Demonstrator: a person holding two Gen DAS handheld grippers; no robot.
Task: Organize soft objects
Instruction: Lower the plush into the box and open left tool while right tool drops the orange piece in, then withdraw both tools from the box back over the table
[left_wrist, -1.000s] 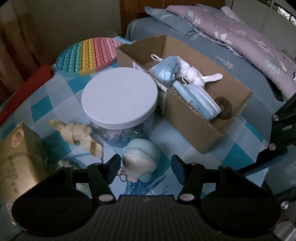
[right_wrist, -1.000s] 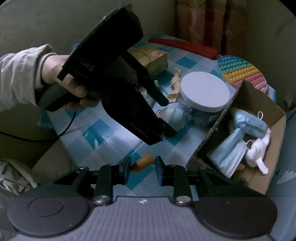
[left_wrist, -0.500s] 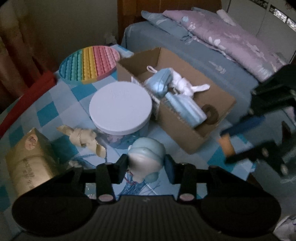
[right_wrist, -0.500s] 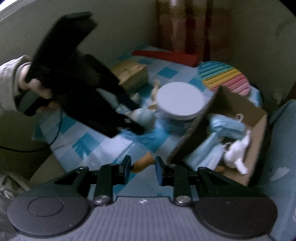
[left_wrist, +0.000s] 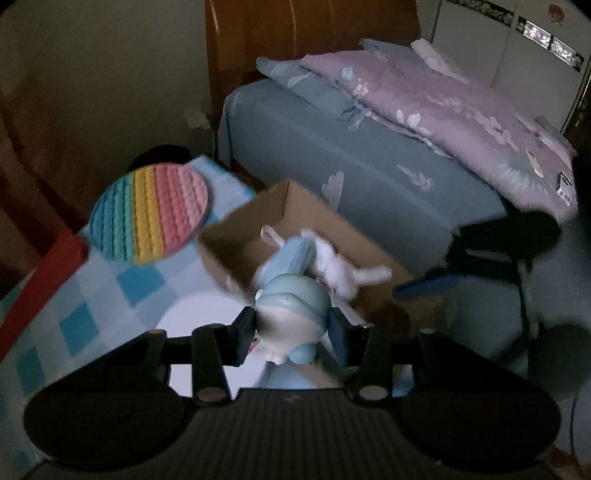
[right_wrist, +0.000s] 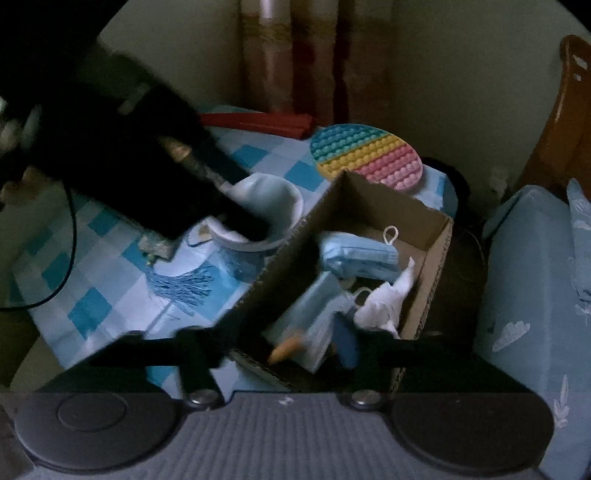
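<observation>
My left gripper (left_wrist: 291, 326) is shut on a pale blue squishy figure (left_wrist: 291, 299) and holds it up in the air, just before the near wall of the cardboard box (left_wrist: 288, 199). In the right wrist view my right gripper (right_wrist: 284, 345) hangs over the near end of the box (right_wrist: 369, 195). Its jaws are opening, and a small orange piece (right_wrist: 284, 347) lies loose between them, touching neither pad. Inside the box lie blue fabric pouches (right_wrist: 354, 254) and a white plush rabbit (right_wrist: 384, 306).
A rainbow bubble pad (left_wrist: 151, 214) lies at the table's far corner, beside a long red box (right_wrist: 255, 120). A white-lidded jar (left_wrist: 195, 314) stands left of the cardboard box. A bed with a blue sheet (left_wrist: 354, 162) and a purple quilt (left_wrist: 443, 99) lies behind.
The left gripper closed on the blue figure and lifted it off the table toward the box. The right gripper carried the orange piece over the box and spread its jaws.
</observation>
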